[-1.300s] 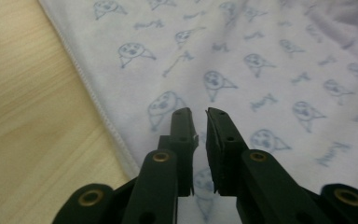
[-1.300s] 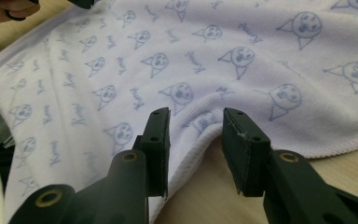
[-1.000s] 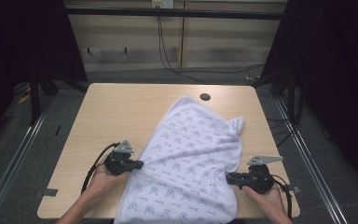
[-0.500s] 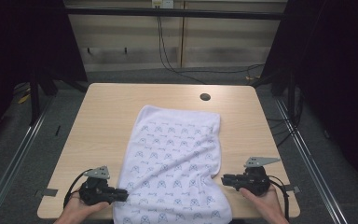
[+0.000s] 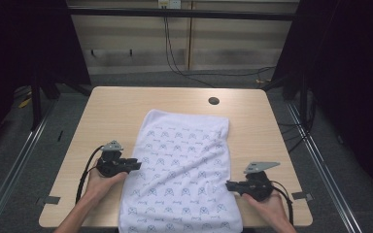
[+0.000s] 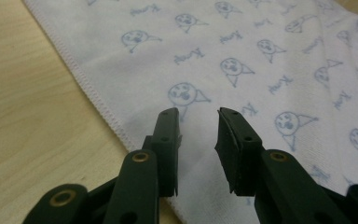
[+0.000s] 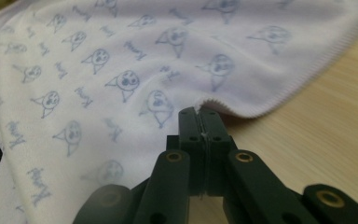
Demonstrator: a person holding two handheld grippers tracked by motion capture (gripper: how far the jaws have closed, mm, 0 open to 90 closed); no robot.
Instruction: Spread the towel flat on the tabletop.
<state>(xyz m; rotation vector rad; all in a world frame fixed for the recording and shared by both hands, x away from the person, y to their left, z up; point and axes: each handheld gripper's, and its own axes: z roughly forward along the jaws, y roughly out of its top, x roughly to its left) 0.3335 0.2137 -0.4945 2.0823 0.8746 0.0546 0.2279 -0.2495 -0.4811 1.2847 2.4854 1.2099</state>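
Nearest the person, the white cloth (image 5: 182, 174) hangs over the front edge of the pale wood-grain bench (image 5: 116, 104) and lies flat away from it in a long rectangle. It is soft, terry-like fabric printed with small blue faces and script, with a stitched hem along its edges.

At its left edge, the left tongs (image 5: 135, 165) point in over the hem. In the left gripper view their jaws stand apart above the fabric, having just been opening, with nothing pinched between the black pads (image 6: 168, 135).

At the right edge, the right tongs (image 5: 229, 185) have just closed. In the right gripper view the jaws meet flat against each other, and the hem lifts in a small peak at their tips (image 7: 199, 113); whether they pinch the cloth there I cannot tell.

Farther off, a dark round hole (image 5: 213, 101) sits in the bench beyond the cloth's far edge.
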